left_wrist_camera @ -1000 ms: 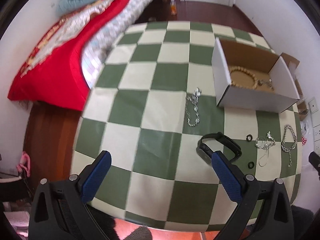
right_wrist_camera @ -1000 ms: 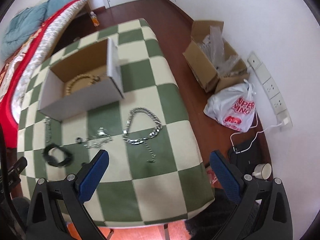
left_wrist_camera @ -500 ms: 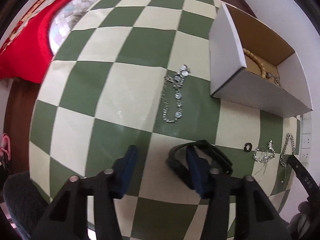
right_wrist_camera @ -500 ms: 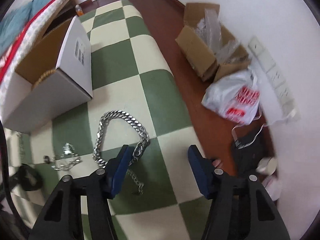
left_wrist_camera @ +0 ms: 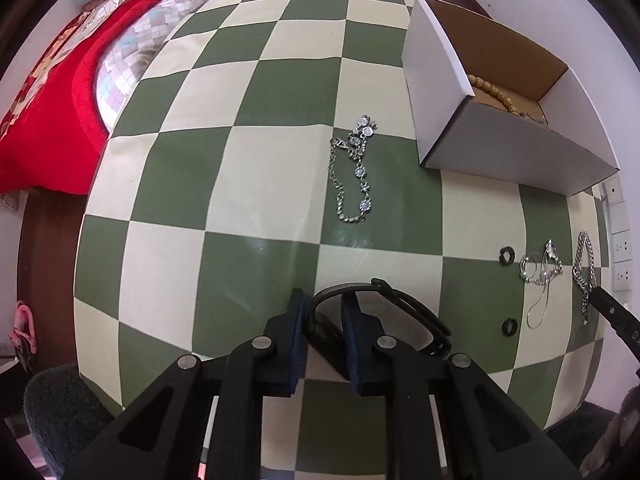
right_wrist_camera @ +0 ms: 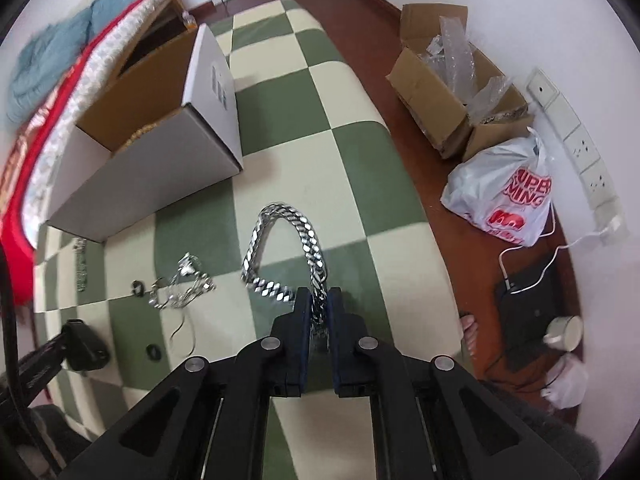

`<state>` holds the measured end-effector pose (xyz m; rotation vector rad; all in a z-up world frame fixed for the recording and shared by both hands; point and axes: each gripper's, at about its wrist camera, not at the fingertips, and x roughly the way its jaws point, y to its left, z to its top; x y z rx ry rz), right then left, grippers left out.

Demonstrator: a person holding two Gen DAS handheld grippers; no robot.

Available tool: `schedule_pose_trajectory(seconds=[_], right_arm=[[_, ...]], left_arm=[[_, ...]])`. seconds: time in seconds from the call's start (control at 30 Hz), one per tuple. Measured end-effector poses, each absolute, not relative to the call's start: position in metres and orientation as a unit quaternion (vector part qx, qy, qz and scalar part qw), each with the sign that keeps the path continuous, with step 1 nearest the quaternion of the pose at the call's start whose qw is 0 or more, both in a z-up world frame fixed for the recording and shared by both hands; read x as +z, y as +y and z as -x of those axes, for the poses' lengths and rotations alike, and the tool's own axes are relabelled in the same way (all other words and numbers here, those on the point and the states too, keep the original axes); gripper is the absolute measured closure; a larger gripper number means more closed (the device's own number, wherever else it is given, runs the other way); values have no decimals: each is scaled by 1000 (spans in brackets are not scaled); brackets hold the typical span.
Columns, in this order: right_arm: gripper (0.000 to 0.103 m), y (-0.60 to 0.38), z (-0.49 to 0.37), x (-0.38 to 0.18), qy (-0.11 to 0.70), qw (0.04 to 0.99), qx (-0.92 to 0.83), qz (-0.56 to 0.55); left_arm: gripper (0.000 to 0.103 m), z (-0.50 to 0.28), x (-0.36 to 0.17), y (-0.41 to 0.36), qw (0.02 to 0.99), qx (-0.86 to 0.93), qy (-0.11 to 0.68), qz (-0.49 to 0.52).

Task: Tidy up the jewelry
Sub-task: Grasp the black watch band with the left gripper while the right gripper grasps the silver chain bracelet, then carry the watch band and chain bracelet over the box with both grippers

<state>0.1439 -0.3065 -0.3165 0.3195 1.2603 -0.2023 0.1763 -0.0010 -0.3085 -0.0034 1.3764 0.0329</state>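
Left tongs (left_wrist_camera: pixel 323 312) are clamped on the black wristband (left_wrist_camera: pixel 384 312) (near worktop (left_wrist_camera: pixel 256 168) edge); right tongs (right_wrist_camera: pixel 319 308) pinch the heavy silver chain (right_wrist_camera: pixel 288 236), below the open box (right_wrist_camera: pixel 160 168).

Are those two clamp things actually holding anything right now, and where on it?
Yes. The left gripper is closed on the black wristband, pinching one end of its loop. The right gripper is closed on the thick silver chain, near one end.
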Motion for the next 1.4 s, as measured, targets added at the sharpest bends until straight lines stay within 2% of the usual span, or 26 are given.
schedule_pose_trajectory(seconds=[1.07, 1.4], right_arm=[[95, -280, -134, -191, 486, 855, -20, -183], [95, -263, -166, -136, 454, 875, 26, -167]], left_arm=[[90, -189, -194, -49, 832, -56, 551, -27], [90, -234, -166, -66, 820, -114, 561, 9]])
